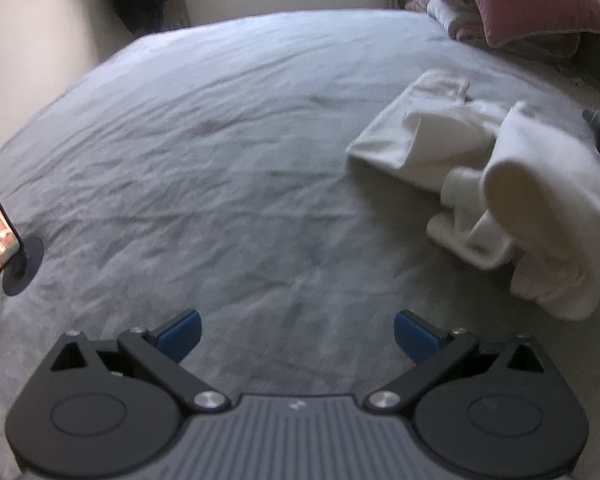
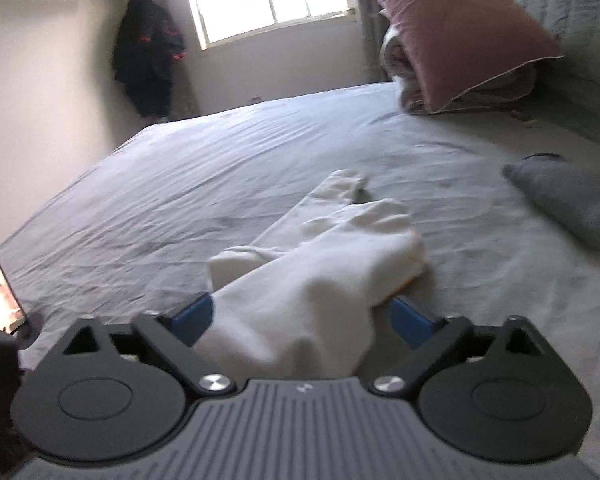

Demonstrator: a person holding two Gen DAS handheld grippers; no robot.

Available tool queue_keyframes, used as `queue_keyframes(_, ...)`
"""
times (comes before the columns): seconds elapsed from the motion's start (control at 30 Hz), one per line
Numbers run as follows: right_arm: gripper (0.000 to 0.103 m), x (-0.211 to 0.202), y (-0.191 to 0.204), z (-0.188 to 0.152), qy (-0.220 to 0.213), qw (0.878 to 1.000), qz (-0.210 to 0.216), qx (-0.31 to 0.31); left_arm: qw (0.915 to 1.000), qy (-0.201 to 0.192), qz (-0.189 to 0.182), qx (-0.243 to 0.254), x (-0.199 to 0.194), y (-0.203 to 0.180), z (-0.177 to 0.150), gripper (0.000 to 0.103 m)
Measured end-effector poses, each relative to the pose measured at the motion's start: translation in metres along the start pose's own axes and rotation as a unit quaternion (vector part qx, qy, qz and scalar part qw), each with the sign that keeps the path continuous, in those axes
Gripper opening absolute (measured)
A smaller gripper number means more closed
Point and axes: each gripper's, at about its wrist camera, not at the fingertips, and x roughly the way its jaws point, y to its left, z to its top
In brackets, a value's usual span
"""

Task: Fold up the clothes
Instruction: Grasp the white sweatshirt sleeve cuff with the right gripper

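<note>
Mid-fold, white garment (image 2: 324, 256) lifted off the bed (image 2: 180, 184).
Draped between spread right claw (image 2: 302, 318) blades, apparently for carrying over; left claw (image 1: 298, 334) spread too, hovering empty, likely ready to pin.

A white garment (image 1: 480, 168) of soft, thick cloth lies crumpled toward the right side of the grey bed (image 1: 228, 152), partly folded over itself: one flat, narrow part stretches away across the sheet, while a rounded, bunched part rises nearer the camera. In the right wrist view the same white garment (image 2: 312, 280) runs from the middle of the bed (image 2: 180, 184) toward the lens, its near end raised off the sheet and lying between the two blue pads of the right tongs (image 2: 300, 320), which stand apart on either side of it.
</note>
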Motion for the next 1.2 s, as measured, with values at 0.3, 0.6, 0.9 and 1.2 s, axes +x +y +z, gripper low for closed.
queue_keyframes(0.3,0.08,0.01,0.025,-0.002,0.0,0.999,0.026,-0.046,0.9995,0.019,0.005,0.025,0.016,0.001,-0.016,0.103)
queue_keyframes(0.6,0.071,0.022,0.054,-0.014,0.008,0.989,0.035,-0.145,0.9999,-0.005,0.006,0.01,0.022,0.0,-0.019,0.103)
queue_keyframes(0.9,0.016,0.015,0.036,-0.014,0.021,0.992,0.013,-0.126,0.999,-0.033,-0.024,0.018,0.015,-0.001,-0.016,0.103)
queue_keyframes(1.2,0.011,-0.008,-0.005,-0.008,0.01,0.997,0.001,-0.073,0.9868,-0.015,-0.156,-0.043,0.006,-0.007,0.005,0.103)
